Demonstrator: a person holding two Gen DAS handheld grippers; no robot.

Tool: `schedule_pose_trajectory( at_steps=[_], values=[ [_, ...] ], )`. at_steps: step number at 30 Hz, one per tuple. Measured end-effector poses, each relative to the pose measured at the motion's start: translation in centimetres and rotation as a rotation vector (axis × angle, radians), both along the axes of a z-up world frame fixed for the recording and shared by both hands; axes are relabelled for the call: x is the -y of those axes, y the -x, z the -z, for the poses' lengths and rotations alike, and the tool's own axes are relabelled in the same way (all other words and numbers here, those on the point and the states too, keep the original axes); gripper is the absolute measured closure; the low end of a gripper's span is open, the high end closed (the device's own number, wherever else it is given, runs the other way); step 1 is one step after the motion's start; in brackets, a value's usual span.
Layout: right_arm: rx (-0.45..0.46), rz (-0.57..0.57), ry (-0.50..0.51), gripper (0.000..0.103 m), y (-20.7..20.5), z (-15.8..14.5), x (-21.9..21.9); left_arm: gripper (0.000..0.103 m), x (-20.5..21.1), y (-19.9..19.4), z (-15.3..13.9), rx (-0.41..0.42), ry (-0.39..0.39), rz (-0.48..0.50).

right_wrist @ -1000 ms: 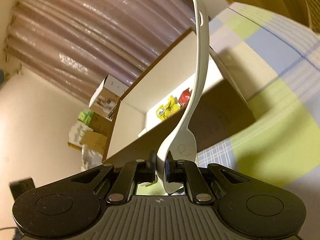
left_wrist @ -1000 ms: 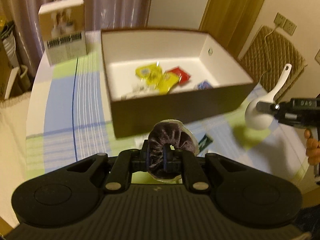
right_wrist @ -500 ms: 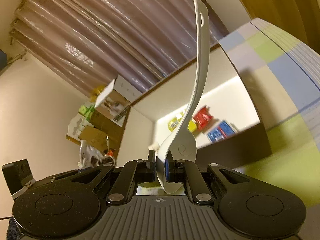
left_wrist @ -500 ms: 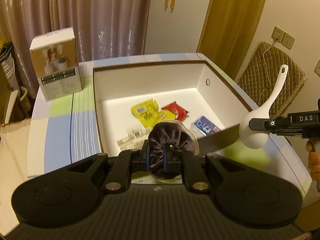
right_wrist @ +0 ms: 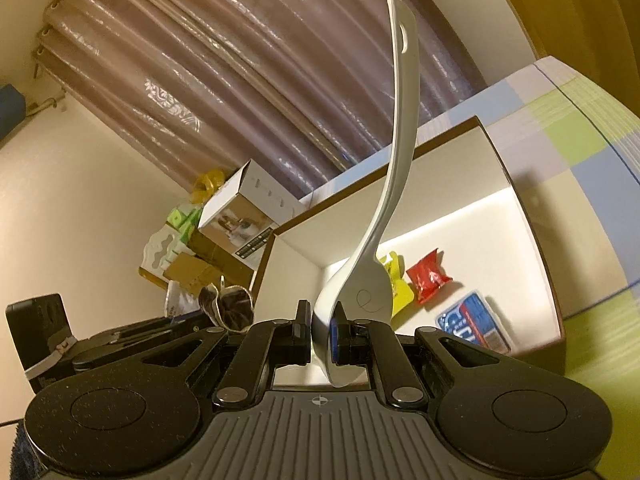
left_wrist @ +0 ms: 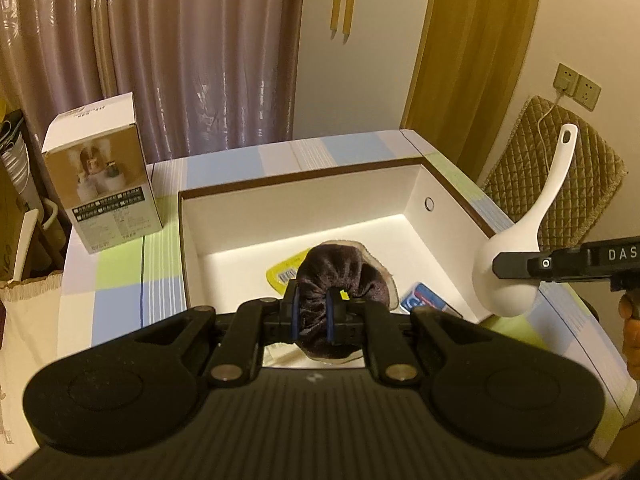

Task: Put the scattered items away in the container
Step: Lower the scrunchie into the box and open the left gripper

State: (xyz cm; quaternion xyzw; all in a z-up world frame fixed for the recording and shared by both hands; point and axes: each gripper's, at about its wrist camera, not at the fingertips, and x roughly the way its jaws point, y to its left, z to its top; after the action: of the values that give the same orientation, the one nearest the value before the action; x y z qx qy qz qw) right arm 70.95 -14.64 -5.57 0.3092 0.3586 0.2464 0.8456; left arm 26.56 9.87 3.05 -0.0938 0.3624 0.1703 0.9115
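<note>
Both tools have carried forward over the box: left tool clenches the soft, light scrunchie; right tool pinches the stiff (slippery) spoon by its bowl.

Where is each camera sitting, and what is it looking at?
Left wrist view: sits on the left gripper, looking down along its fingers into the box; the gripper pinches a dark scrunchie, and fingers of the person's right hand show.
Right wrist view: sits on the right gripper, tilted, looking across the box toward the curtain; it grips a white spoon.
Both views share the box, spoon, scrunchie and carton.
</note>
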Motion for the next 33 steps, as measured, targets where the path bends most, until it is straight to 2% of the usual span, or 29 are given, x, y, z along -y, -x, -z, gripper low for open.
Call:
schedule_pose_trajectory(
  at_steps=[8, 21, 33],
  values=[
    [-0.019, -0.025, 0.033, 0.092, -3.2, 0.6, -0.2, 0.094, -1.5, -2.6, 0.8, -0.025, -0.003, -0.018],
    [-0.104, -0.059, 0.083, 0.092, -8.0, 3.1, -1.5, 0.094, -4.9, -6.1, 3.6, -0.11, -0.012, -0.062],
    [-0.144, -0.048, 0.174, 0.092, -10.0, 4.5, -1.5, 0.094, -6.7, -7.4, 6.6, -0.192, -0.007, -0.093]
  ],
)
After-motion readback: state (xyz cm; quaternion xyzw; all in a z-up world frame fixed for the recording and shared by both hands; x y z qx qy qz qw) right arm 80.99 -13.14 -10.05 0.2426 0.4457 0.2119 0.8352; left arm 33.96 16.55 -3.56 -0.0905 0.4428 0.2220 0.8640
